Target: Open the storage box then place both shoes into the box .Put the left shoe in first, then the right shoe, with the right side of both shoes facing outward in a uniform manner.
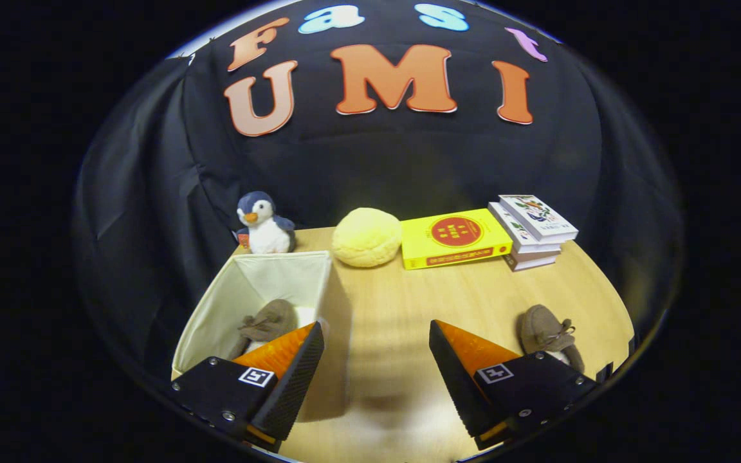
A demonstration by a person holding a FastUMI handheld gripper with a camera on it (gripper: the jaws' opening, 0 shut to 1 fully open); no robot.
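- Between your two spread fingers, the hand-held gripper [377,360] is released, grasping nothing, over bare table [396,302].
- Just past your left finger stands the open storage box [248,283]; one brown shoe [266,325] lies inside.
- Beside your right finger, the second brown shoe [545,331] rests on the table, outside the box.
- Beyond, along the table's far edge: a plush penguin [264,224], a yellow round cushion [366,237], a yellow book [454,238], and a stack of books [533,230].
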